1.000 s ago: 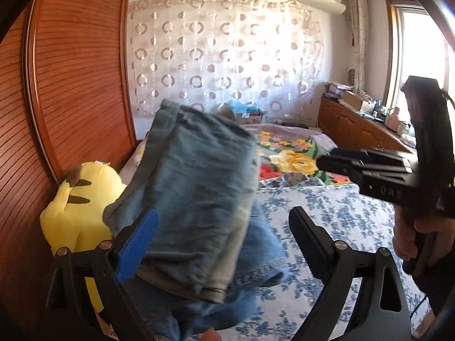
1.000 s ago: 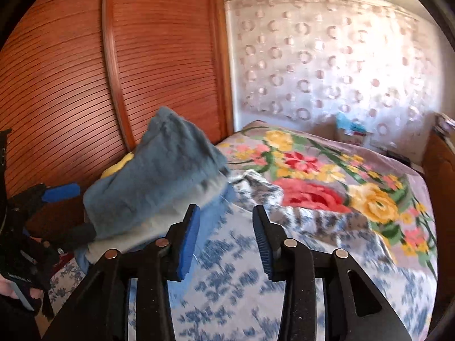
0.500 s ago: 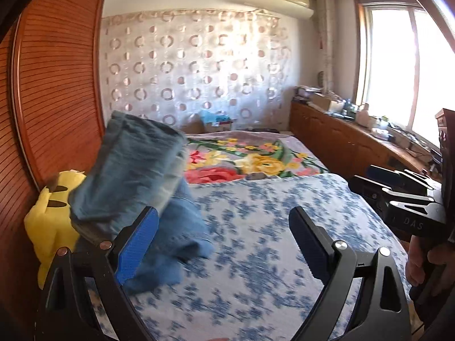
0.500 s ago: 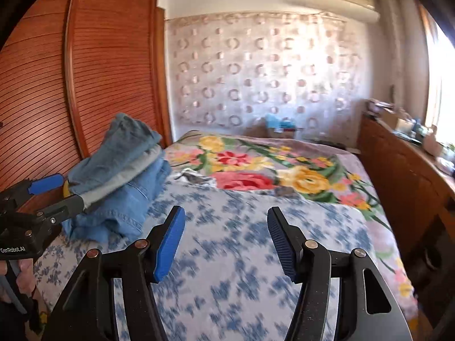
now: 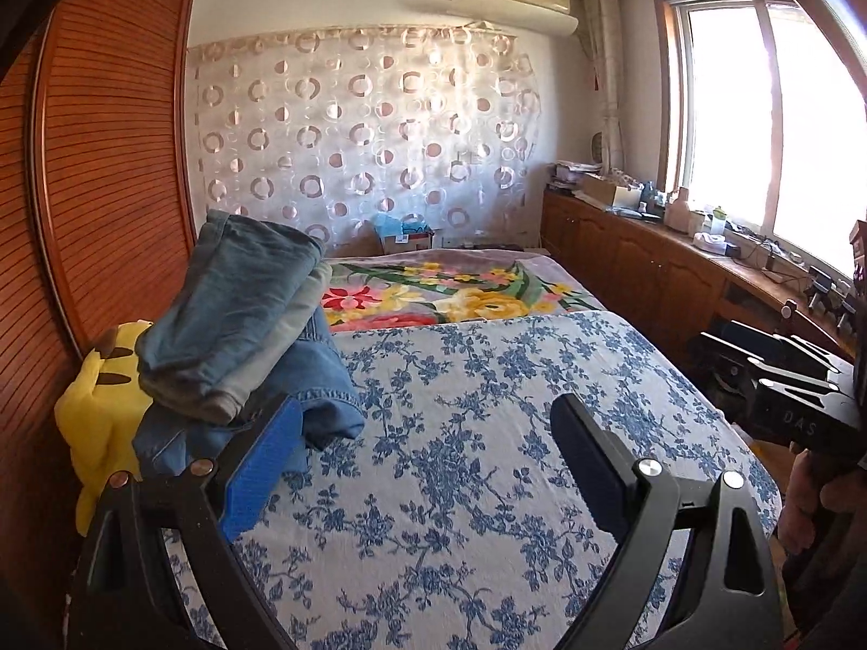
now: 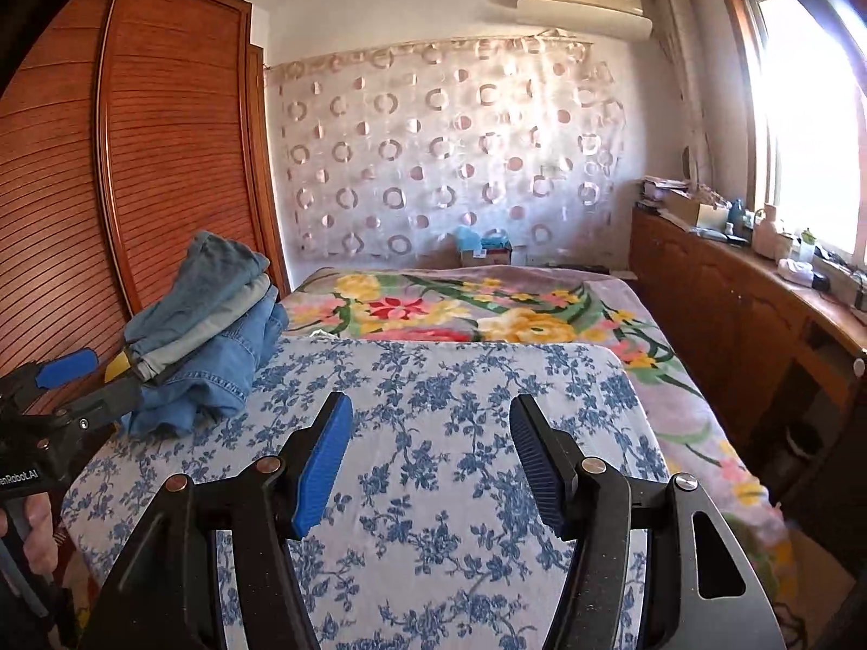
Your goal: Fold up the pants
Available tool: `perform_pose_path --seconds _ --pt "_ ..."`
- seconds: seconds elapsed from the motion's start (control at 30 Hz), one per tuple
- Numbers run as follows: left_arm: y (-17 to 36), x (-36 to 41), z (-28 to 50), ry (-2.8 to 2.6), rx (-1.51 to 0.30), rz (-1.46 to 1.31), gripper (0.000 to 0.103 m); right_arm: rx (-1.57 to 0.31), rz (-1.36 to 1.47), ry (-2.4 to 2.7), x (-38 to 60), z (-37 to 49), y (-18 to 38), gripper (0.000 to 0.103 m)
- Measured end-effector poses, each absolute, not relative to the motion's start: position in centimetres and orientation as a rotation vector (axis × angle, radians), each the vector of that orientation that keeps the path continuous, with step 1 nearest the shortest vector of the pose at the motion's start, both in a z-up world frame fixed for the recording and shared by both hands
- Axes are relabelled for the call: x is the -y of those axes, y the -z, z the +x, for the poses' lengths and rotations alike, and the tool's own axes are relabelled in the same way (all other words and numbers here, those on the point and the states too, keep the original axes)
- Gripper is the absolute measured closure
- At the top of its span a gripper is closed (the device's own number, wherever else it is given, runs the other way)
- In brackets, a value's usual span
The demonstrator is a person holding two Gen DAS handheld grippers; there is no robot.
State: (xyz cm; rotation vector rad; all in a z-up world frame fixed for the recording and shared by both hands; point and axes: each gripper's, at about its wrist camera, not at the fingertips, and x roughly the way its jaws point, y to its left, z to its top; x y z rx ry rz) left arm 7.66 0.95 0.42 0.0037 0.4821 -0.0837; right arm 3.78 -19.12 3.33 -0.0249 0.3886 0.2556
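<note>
We see the folded jeans stacked at the left edge of the bed, on the blue-flowered sheet, leaning against a yellow plush beside the wooden wardrobe. Our left gripper stands with jaws apart, nothing between them, its blue pad just beside the jeans' lower edge. Our right gripper, jaws just opened wider and empty, hangs above the bare sheet, well apart from the jeans.
</note>
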Motion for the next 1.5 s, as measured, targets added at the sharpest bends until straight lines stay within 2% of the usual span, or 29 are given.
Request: perform_pose_path --seconds 1.5 --pt "-0.9 -1.1 6.5 0.067 -0.474 0.009 0.009 -0.352 -0.038 -0.262 20.9 4.7 -1.8 0.041"
